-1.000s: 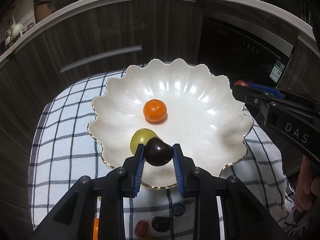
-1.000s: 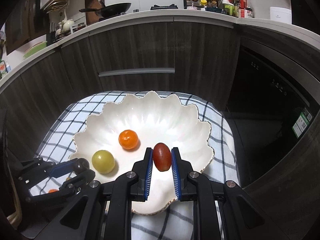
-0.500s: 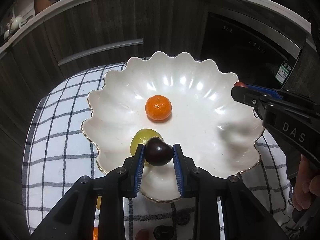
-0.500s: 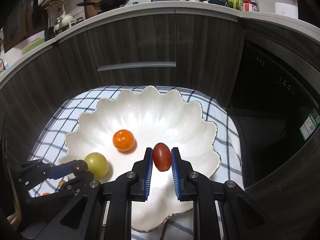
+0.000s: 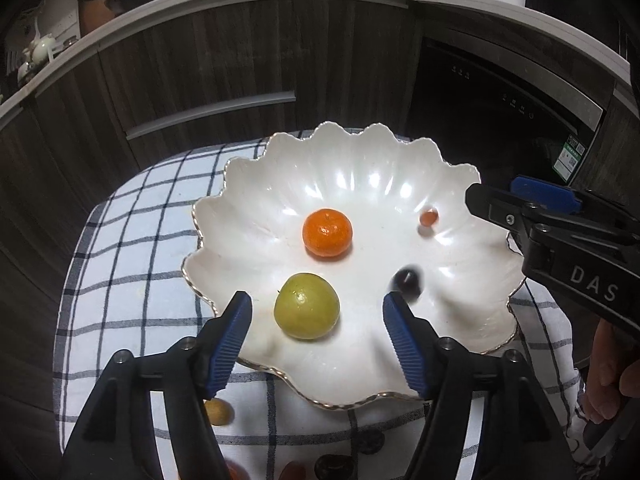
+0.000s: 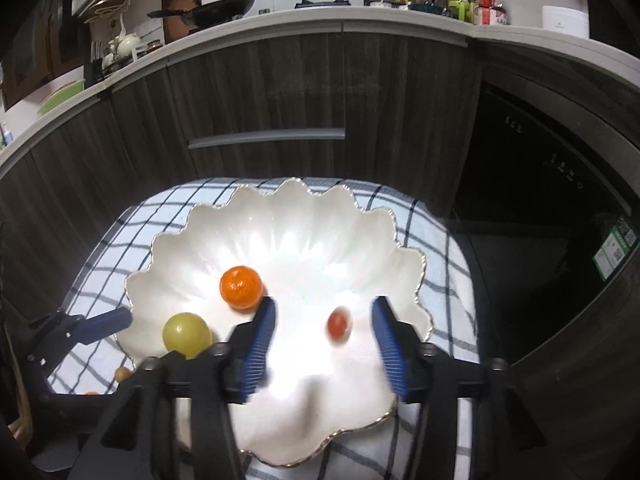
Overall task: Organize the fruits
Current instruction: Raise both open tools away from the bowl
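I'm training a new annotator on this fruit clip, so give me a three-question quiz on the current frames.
1. True or false: the left gripper has its jaws closed on the dark fruit.
2. How many fruits lie in the white dish?
3. The small red fruit is: A) gripped by the right gripper, B) loose between its open jaws, C) on the checked cloth.

Key: 1 false; 2 four, counting the orange and green fruit; 3 B.

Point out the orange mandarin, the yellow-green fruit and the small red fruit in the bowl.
orange mandarin [image 5: 327, 233]: left wrist view, middle of peel.
yellow-green fruit [image 5: 307, 306]: left wrist view, centre of skin.
small red fruit [image 6: 338, 322]: right wrist view, blurred centre.
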The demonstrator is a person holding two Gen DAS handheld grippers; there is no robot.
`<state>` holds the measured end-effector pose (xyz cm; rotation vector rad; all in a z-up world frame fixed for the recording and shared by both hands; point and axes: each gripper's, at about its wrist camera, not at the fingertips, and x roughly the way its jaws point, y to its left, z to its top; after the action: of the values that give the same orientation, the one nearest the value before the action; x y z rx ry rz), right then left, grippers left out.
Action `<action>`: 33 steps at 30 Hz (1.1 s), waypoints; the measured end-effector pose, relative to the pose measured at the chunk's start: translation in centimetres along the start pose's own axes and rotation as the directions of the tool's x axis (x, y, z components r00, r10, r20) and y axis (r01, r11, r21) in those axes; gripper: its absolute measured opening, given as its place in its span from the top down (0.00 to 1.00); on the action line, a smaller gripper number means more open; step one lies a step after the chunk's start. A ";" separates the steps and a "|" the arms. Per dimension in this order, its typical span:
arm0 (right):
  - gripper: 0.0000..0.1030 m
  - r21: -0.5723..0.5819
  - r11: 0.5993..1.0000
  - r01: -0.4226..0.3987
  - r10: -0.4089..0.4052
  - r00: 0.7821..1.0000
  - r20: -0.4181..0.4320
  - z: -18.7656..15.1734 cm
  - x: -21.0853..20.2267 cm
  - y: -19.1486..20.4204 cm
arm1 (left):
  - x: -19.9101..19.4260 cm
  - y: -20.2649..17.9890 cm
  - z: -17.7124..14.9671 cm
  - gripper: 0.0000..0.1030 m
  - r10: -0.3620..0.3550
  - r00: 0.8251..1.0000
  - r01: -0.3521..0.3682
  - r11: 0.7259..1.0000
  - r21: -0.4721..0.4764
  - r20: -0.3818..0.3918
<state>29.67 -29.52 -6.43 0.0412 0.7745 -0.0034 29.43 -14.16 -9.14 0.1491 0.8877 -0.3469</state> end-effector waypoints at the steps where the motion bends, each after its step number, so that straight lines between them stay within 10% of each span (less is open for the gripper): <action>1: 0.43 0.000 1.000 0.004 -0.004 1.000 0.005 0.1 -0.2 -0.1 | -0.2 0.0 0.1 0.30 0.003 1.000 -0.003 1.000 -0.003 0.004; 33: 0.33 -0.023 0.997 0.074 -0.072 0.994 0.084 -0.1 -6.5 2.9 | -6.5 3.2 -1.0 0.16 0.061 0.993 -0.056 0.997 -0.052 0.097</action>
<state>25.01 -26.73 -1.82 -0.0121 0.6926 -0.0642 26.10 -9.40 -4.74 0.1111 0.7925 -0.2754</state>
